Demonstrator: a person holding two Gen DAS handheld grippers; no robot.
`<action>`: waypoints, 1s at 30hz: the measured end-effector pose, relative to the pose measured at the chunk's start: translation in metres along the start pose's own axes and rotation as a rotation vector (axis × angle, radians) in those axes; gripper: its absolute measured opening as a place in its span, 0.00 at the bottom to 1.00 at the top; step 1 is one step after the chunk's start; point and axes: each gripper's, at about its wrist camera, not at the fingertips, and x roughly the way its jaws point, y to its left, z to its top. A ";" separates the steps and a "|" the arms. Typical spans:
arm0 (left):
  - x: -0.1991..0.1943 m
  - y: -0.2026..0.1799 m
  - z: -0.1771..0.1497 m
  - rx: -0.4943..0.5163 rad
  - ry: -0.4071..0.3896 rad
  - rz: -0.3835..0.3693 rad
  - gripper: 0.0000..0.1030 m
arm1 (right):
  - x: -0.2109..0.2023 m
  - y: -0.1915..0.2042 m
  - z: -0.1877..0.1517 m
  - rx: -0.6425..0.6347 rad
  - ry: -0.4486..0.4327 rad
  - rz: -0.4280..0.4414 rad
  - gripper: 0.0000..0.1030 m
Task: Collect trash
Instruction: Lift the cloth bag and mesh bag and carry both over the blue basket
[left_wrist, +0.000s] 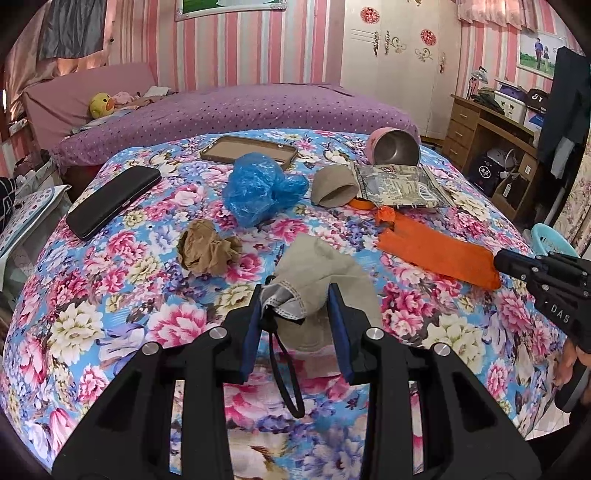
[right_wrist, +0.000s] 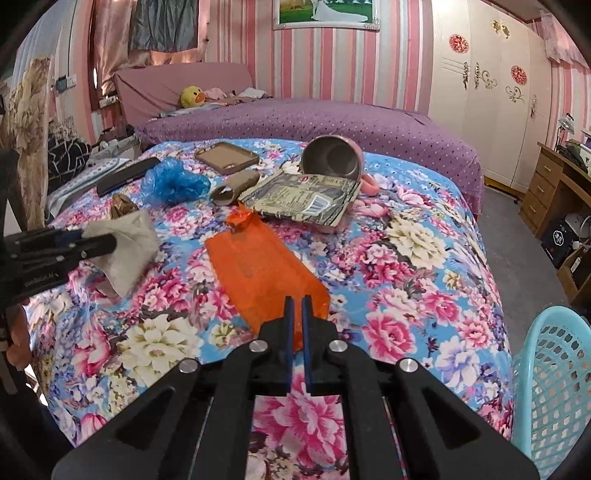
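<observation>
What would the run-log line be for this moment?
left gripper: shut on beige cloth | right gripper: shut on orange wrapper | basket: beside bed

both grippers clamped, both pointing down

the left gripper (left_wrist: 299, 295) points forward and down, its blue pads (left_wrist: 338, 314) pressed against a beige wad (left_wrist: 325, 273) held between them. the right gripper (right_wrist: 297, 306) angles down too, its jaws nearly together and pinching the near edge of an orange wrapper (right_wrist: 258, 266). in each wrist view the other gripper's black body reaches in from the side, with part of a hand (left_wrist: 570, 363) gripping its handle below.
</observation>
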 end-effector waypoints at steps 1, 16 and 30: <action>0.000 0.001 0.000 0.000 0.000 0.002 0.32 | 0.001 0.001 0.000 0.000 0.004 0.000 0.05; -0.001 0.014 0.000 -0.016 -0.001 0.022 0.32 | 0.023 -0.004 0.009 0.049 0.067 -0.002 0.69; -0.002 -0.016 0.004 0.023 -0.026 -0.002 0.31 | 0.026 -0.010 0.014 0.059 0.064 0.046 0.07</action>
